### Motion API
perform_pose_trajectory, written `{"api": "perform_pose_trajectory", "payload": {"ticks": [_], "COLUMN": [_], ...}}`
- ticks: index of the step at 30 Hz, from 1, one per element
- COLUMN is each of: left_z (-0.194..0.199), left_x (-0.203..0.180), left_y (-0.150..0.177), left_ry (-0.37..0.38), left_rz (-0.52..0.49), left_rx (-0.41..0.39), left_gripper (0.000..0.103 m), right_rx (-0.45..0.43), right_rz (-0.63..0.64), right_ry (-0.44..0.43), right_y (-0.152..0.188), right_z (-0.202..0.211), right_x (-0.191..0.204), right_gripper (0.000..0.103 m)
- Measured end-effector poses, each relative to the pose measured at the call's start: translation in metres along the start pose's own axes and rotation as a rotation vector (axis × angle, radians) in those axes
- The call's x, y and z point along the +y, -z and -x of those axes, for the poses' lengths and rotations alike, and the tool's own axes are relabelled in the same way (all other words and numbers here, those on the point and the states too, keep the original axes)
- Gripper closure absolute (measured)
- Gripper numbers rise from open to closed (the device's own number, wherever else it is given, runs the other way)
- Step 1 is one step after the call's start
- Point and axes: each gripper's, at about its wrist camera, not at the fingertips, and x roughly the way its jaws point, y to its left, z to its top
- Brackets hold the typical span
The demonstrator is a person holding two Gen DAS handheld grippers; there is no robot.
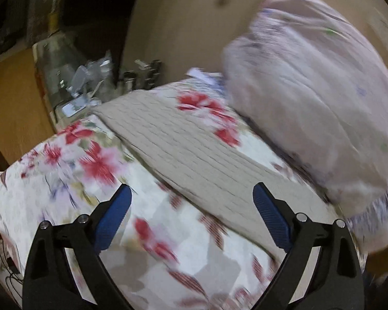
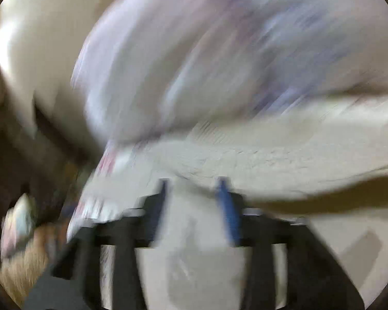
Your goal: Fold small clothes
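The left tool (image 1: 192, 193) hangs with its blue-padded fingers (image 1: 113, 217) spread wide and nothing between them, above a bed covered by a floral sheet (image 1: 72, 170) of red and pink blooms. Just beyond the fingertips, a beige ribbed knit garment (image 1: 178, 149) lies flat and aslant across the sheet, one long edge running toward the right finger. Past it, a pale pink pillow (image 1: 315, 95) leans against a tan headboard (image 1: 183, 31). To the far left, beside the bed, a cluttered stand (image 1: 90, 87) holds blurred metallic and glassy items that cannot be identified. In the heavily blurred right wrist view, the right tool (image 2: 194, 184) has its fingers narrowed but apart, their tips at the edge of the beige knit (image 2: 284, 155); whether it grips the cloth cannot be told. The pillow (image 2: 194, 51) looms behind.
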Motion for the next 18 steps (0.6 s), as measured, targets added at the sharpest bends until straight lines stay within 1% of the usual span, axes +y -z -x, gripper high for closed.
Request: {"api": "perform_pose_trajectory", "payload": {"ticks": [1, 2, 3, 4, 6, 7, 8, 10, 11, 14, 16, 17, 18], "left_z": [-0.006, -0.012, -0.02, -0.025, -0.034, -0.039, -0.044, -0.046, -0.047, -0.054, -0.055, -0.056, -0.059], "left_x": [0.008, 0.015, 0.023, 0.028, 0.041, 0.049, 0.055, 0.066, 0.067, 0.072, 0.072, 0.071, 0.07], "left_y": [-0.005, -0.009, -0.016, -0.02, -0.031, -0.037, -0.042, -0.05, -0.053, -0.063, -0.067, -0.069, -0.072], "left_ry": [0.001, 0.0, 0.005, 0.01, 0.029, 0.037, 0.045, 0.064, 0.069, 0.038, 0.006, -0.008, 0.001], "left_rz": [0.022, 0.044, 0.069, 0.089, 0.136, 0.177, 0.216, 0.281, 0.294, 0.315, 0.309, 0.3, 0.297], "left_rx": [0.012, 0.026, 0.04, 0.047, 0.053, 0.054, 0.054, 0.04, 0.035, 0.045, 0.041, 0.044, 0.062], "left_gripper": [0.015, 0.017, 0.019, 0.021, 0.03, 0.031, 0.035, 0.035, 0.035, 0.049, 0.06, 0.088, 0.097], "right_rx": [0.042, 0.053, 0.059, 0.059, 0.055, 0.051, 0.04, 0.024, 0.015, 0.009, 0.014, 0.018, 0.018], "right_rz": [0.014, 0.024, 0.035, 0.039, 0.012, -0.015, -0.064, -0.13, -0.163, -0.191, -0.186, -0.179, -0.173], "right_ry": [-0.035, -0.039, -0.028, -0.007, 0.061, 0.088, 0.122, 0.159, 0.181, 0.216, 0.223, 0.225, 0.227], "right_y": [0.015, 0.023, 0.029, 0.03, 0.025, 0.027, 0.029, 0.031, 0.034, 0.04, 0.044, 0.043, 0.042], "right_z": [-0.012, -0.013, -0.012, -0.01, -0.004, 0.002, 0.014, 0.024, 0.03, 0.039, 0.043, 0.043, 0.039], "right_x": [0.016, 0.022, 0.026, 0.024, 0.005, -0.005, -0.02, -0.039, -0.048, -0.057, -0.059, -0.058, -0.055], "right_gripper": [0.046, 0.044, 0.037, 0.033, 0.032, 0.032, 0.032, 0.031, 0.031, 0.03, 0.03, 0.03, 0.03]}}
